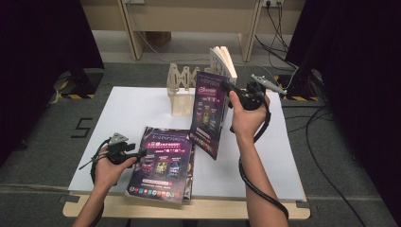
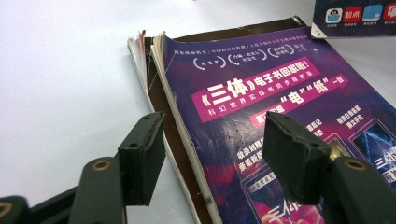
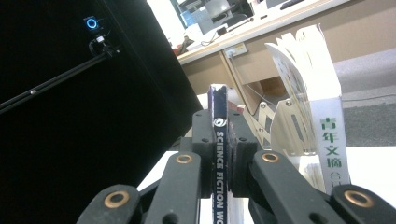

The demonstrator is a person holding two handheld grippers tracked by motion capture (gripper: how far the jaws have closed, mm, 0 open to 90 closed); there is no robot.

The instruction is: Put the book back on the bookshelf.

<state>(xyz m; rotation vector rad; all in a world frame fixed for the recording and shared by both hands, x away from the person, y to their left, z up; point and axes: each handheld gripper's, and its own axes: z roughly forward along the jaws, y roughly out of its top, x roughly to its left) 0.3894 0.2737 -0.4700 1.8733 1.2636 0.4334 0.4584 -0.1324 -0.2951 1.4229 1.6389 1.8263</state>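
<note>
Magazine (image 1: 208, 113) upright mid-table, spine clamped by right gripper (image 1: 236, 94), hand raised | left gripper (image 1: 142, 153) open at near-edge magazine stack (image 1: 161, 170)

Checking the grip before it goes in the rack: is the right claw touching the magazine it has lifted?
Touching. In the right gripper view the right claw has both pads pressed flat against the spine of the purple magazine, no gap showing.
</note>
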